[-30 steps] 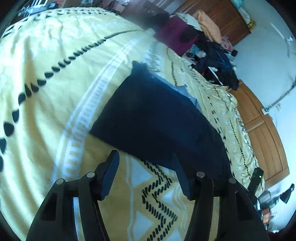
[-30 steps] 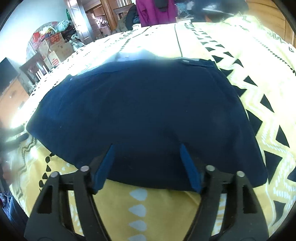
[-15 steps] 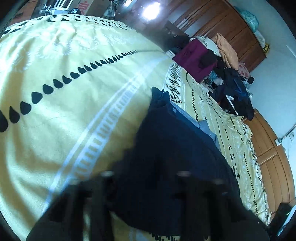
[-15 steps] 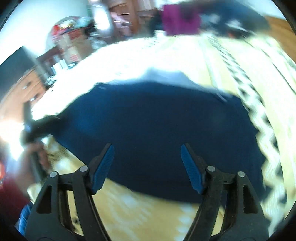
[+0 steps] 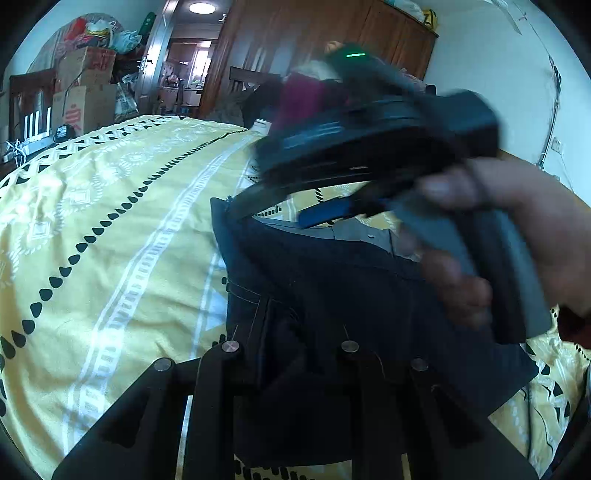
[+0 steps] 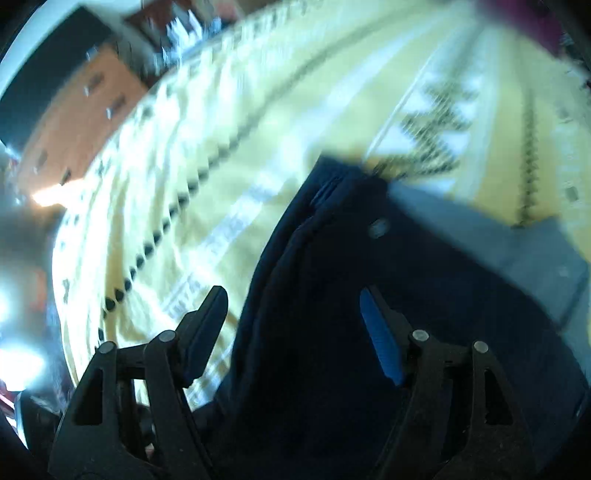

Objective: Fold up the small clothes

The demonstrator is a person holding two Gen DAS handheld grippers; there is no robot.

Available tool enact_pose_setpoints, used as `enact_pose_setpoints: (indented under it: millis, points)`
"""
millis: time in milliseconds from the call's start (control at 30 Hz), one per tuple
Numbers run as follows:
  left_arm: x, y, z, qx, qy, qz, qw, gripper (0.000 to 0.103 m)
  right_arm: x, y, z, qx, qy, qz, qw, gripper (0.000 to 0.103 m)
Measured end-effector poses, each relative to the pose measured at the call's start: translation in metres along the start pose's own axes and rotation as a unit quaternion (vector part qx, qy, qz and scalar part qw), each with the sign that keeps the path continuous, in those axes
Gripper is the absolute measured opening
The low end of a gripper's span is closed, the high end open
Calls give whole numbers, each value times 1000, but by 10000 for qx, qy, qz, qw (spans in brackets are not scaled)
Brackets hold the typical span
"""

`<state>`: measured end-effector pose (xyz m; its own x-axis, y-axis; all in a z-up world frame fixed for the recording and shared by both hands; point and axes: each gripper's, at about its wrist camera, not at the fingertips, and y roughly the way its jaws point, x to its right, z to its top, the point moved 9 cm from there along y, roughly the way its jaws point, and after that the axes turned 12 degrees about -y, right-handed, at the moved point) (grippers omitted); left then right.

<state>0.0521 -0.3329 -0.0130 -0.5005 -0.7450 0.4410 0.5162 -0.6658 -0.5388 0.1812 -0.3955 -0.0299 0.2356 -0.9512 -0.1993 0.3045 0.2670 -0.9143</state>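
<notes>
A navy garment [image 5: 351, 295] with a grey inner band [image 5: 354, 234] lies on the yellow patterned bedspread [image 5: 110, 221]. My left gripper [image 5: 291, 332] is at its near edge; its fingers have drawn together and dark cloth is bunched between them. In the left wrist view a hand [image 5: 517, 221] holds my right gripper [image 5: 269, 218] over the garment's far corner. In the blurred right wrist view my right gripper [image 6: 291, 314] stands open, its fingers astride the garment's [image 6: 332, 295] edge near a metal button [image 6: 377, 227].
The bedspread [image 6: 258, 129] spreads wide to the left of the garment. Cardboard boxes [image 5: 85, 88], a wooden wardrobe [image 5: 332, 29] and a pile of clothes [image 5: 306, 96] stand beyond the bed. A wooden dresser [image 6: 74, 122] is off the bed's side.
My left gripper moved forward onto the garment's near edge and closed on it. My right gripper swung across to the far corner, still open, and now shows in the left wrist view.
</notes>
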Motion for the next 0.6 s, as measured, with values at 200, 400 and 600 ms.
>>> enact_pose_setpoints:
  millis: [200, 400, 600]
  points:
    - [3, 18, -7, -177, 213, 25, 9996, 19, 0, 22, -4, -275, -382, -741, 9961, 40]
    - [2, 22, 0, -224, 124, -116, 9996, 19, 3, -4, -13, 492, -146, -426, 9978, 8]
    - [72, -1, 8, -143, 786, -955, 9922, 19, 59, -117, -83, 2035, 1011, 102, 9738, 5]
